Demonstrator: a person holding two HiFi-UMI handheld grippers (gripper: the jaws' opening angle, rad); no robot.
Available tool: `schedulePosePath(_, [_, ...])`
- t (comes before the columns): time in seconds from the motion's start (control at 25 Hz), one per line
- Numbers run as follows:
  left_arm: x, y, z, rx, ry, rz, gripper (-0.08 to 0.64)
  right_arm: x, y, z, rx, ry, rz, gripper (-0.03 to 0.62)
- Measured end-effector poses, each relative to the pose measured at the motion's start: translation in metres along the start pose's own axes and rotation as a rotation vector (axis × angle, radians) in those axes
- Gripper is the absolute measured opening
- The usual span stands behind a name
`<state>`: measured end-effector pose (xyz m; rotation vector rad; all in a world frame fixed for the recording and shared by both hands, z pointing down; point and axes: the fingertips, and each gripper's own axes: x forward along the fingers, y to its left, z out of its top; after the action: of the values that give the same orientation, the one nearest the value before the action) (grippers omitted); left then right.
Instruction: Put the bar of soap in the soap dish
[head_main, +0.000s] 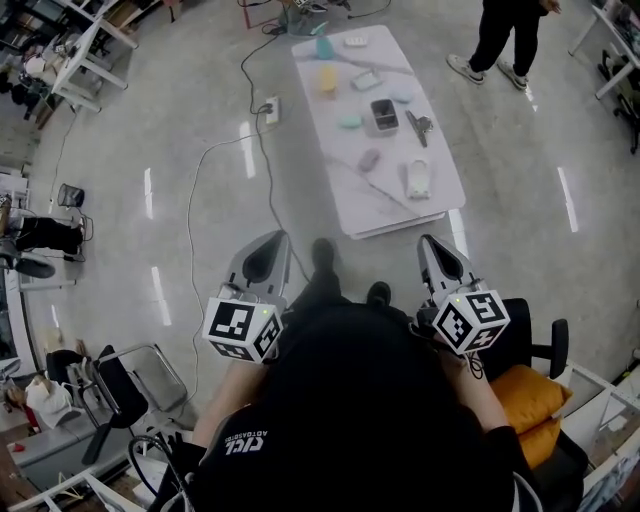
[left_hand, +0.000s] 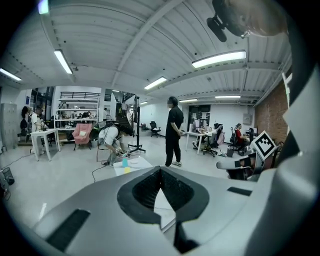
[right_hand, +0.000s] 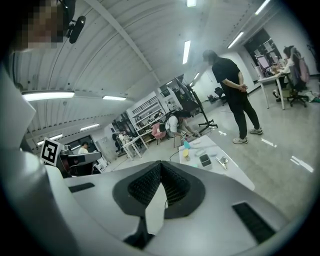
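The left gripper (head_main: 272, 240) and right gripper (head_main: 432, 243) are both closed on nothing, held near the person's body. Well beyond them, on the far white table (head_main: 385, 205), a small lilac bar of soap (head_main: 369, 159) lies just left of a white soap dish (head_main: 418, 180).

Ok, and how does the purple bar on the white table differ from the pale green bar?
Colour: the purple bar is lilac, the pale green bar is mint.
Place: the purple bar lies nearer the person's end of the table, the pale green bar further off, beside the dark box.
Pose: the purple bar lies slanted in the head view, the pale green bar nearly level.
Both are small and lie flat.
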<state>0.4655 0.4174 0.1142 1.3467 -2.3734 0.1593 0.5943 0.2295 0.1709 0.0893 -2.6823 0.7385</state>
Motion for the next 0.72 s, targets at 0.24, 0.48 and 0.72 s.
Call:
schedulePosePath(0.24, [0.041, 0.032, -0.002, -0.038, 0.021, -0.084, 0.009, 0.027, 0.004, 0.011, -0.013, -0.002, -0.069, 0.017])
schedulePosePath(0.48, [0.072, 0.091, 0.013, 0.045, -0.003, -0.146, 0.009, 0.089, 0.024, 0.023, -0.01, -0.023, -0.147, 0.017])
schedulePosePath(0.72, [0.101, 0.139, 0.031, 0.085, 0.016, -0.289, 0.009, 0.147, 0.056, 0.038, -0.005, -0.038, -0.212, 0.017])
